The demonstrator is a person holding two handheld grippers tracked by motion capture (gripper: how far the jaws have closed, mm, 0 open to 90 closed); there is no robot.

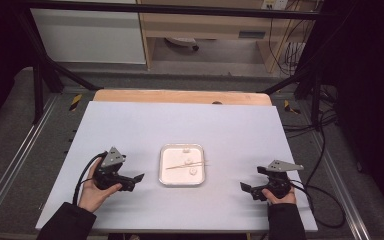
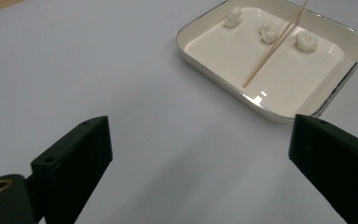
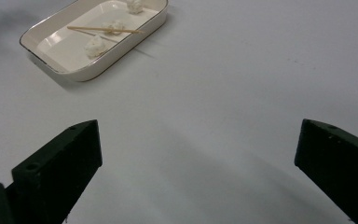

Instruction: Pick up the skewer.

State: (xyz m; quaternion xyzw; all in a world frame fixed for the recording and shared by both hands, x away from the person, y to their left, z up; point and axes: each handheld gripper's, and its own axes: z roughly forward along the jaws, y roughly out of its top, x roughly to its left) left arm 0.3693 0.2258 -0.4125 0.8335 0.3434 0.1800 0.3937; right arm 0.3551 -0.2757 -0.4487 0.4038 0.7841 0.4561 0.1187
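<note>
No text, label, brand or number can be read anywhere, and the small plate on the wooden cabinet (image 1: 252, 34) far beyond the fingers is perhaps a label, too blurred to tell.

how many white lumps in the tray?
3, all in the white tray: one at a far corner, one mid-tray touching the wooden skewer, one past the skewer. None looks hidden.

A tray (image 1: 181, 183) sits at the middle of a table (image 1: 230, 130). In it lie three small lumps (image 1: 193, 171), with a thin stick (image 1: 180, 166) resting crosswise between them. The left gripper (image 1: 139, 178) is left of the tray, the right gripper (image 1: 243, 187) well to its right.
</note>
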